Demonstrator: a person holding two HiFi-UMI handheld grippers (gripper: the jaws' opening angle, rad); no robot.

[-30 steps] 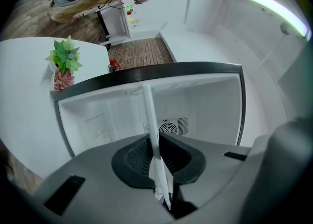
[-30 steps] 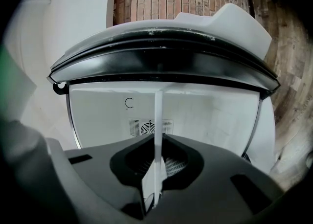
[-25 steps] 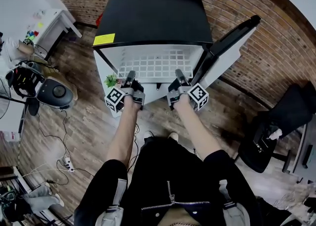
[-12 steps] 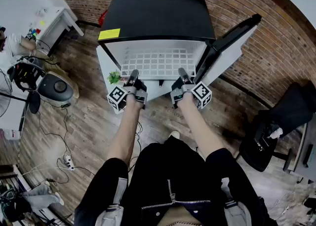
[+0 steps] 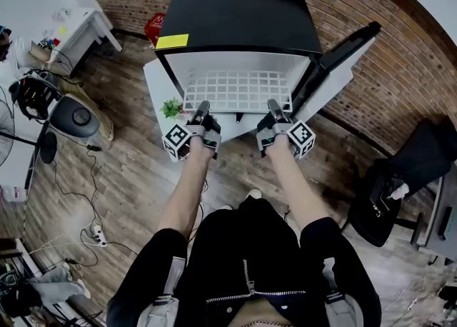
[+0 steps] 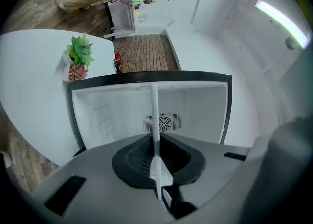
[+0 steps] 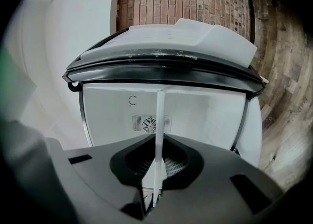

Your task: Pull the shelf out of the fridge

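Clerk: Edges and clearance at the fridge (image 5: 235,26)?

Keeper: Wire shelf (image 5: 235,90), white grid, lying level in the fridge's open front. Its front edge faces the person. Left gripper (image 5: 203,109), jaws clamped on that edge toward the fridge's left side. Right gripper (image 5: 273,106), jaws clamped on the same edge toward the fridge's right side. Each gripper view shows the shelf edge-on between the pads (image 6: 154,120) (image 7: 159,120). Door (image 5: 343,51), swung wide at the fridge's right. Bare floor in front of the fridge, where the person stands.

Clerk: Labels, writing?

Keeper: Yellow label (image 5: 173,41) on the fridge's black top, front left corner; print too small to read. One curved mark like a letter C (image 7: 132,100) on the fridge's inner back wall, above the fan grille (image 7: 150,123).

Clerk: Surface and room?

Keeper: Wooden plank floor (image 5: 128,175). Brick wall (image 5: 371,4) behind the fridge. White table (image 6: 34,81) just beside the fridge's left, bearing a potted plant (image 5: 170,108). Black chair (image 5: 400,183) well to the fridge's right.
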